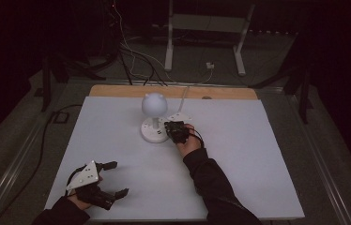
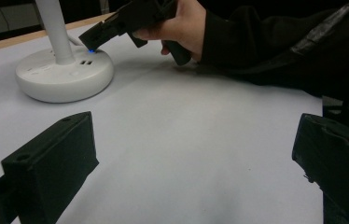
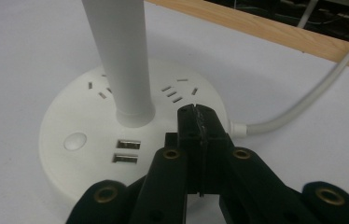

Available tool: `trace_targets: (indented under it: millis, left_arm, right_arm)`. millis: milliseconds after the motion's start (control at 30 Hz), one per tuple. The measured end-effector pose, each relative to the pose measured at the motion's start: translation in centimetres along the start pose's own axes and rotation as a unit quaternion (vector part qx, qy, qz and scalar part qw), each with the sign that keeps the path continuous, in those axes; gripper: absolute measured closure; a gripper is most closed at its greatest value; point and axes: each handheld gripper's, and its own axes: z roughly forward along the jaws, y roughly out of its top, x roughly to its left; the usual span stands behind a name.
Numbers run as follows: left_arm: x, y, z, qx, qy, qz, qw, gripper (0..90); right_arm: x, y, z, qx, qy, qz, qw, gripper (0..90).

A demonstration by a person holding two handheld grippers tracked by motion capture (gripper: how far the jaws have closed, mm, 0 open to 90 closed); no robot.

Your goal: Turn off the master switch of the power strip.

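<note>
One white table lies under my arms, with a strip of wooden edge along its far side. On it stands one white lamp, a round globe on a straight stem rising from a round base, set a little left of the table's middle and toward the far edge. One white cord leaves the base at the back and runs off over the wood.

I hold two tongs. My right gripper sits just beside the base on its right; in the right gripper view its jaws are pressed together with nothing between them, tips over the rim of the base where the cord joins, though I cannot tell whether they touch it. My left gripper rests at the near left corner, well apart from the lamp, jaws spread wide and bare.

On the base I count two USB ports, stacked, one round button to their left, and several socket slots around the stem.
</note>
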Motion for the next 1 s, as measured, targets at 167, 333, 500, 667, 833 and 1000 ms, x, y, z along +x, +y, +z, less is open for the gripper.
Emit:
trace_targets:
  millis: [167,333,500,667,833,1000]
  left_arm:
    - [-0.04,0.03,0.01,0.0,-0.001,0.001,1.0,0.4]
    - [-0.05,0.04,-0.03,0.0,0.001,0.0,1.0,0.4]
    - [-0.08,0.03,0.0,0.002,0.002,0.001,1.0,0.4]
    - [-0.12,0.02,0.03,0.002,0.002,0.001,1.0,0.4]
    - [-0.15,0.02,0.04,0.002,0.005,0.002,1.0,0.4]
    - [-0.14,0.02,0.01,0.0,0.006,0.003,1.0,0.4]
  right_arm:
    - [0.07,-0.06,0.23,-0.003,0.005,0.006,1.0,89.9]
    - [0.15,0.03,0.41,-0.003,0.002,0.008,1.0,90.0]
    - [0.26,-0.11,0.4,-0.007,-0.001,0.001,1.0,90.0]
    - [-0.05,0.02,0.42,-0.002,0.01,0.008,0.9999,90.0]
    - [0.09,-0.1,0.4,-0.006,0.004,0.011,0.9999,90.0]
    - [0.24,-0.11,0.4,-0.006,0.0,0.003,1.0,90.0]
